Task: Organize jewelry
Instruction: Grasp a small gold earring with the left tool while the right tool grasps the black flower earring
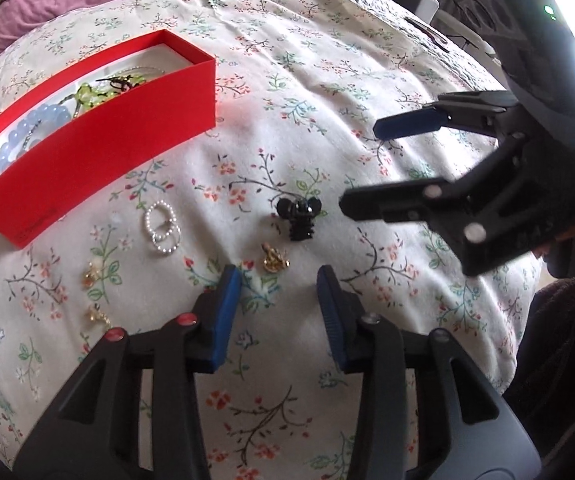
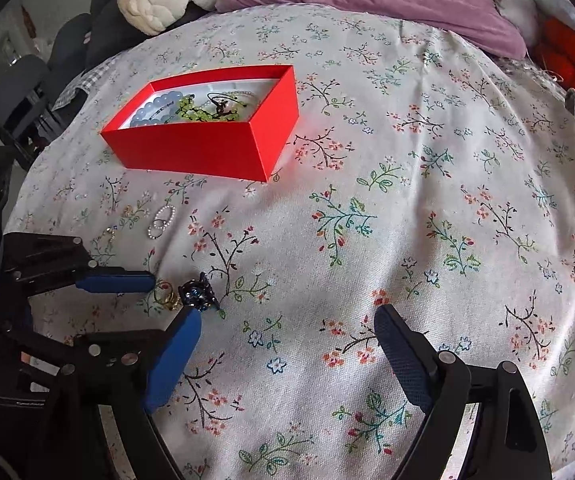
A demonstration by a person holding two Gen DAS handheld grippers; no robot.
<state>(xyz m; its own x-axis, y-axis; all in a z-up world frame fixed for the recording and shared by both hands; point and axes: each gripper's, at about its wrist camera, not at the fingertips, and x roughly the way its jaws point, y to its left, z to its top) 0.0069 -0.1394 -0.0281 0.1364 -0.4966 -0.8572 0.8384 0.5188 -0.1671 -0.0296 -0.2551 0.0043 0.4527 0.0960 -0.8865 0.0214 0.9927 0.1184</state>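
A red box [image 1: 99,148] sat on the flowered sheet [image 1: 327,80], open at the top, white inside, with pale blue beads [image 1: 35,120], green beads [image 1: 87,94] and a dark wiry piece [image 2: 221,106] already in it. The loose jewelry lay on the sheet in front of the box: a pair of linked pearl rings [image 1: 162,229], a black clip [image 1: 299,218] with two round ears and a ribbed body, a small gold charm [image 1: 273,260] just below the clip, and two more gold bits [image 1: 94,274] off to the left. The left gripper [image 1: 279,280] pointed down at the sheet with its blue pads apart and nothing between them; the gold charm lay just ahead of the tips, roughly in line with the gap, and the black clip a little beyond that. The right gripper [image 2: 287,322] stood wide, over bare sheet, gripping nothing; from its side the clip [image 2: 199,294] and charm [image 2: 167,296] lay just off its left fingertip, between it and the left gripper's pad [image 2: 115,282]. The box stood well apart from both tools, up and to the left.
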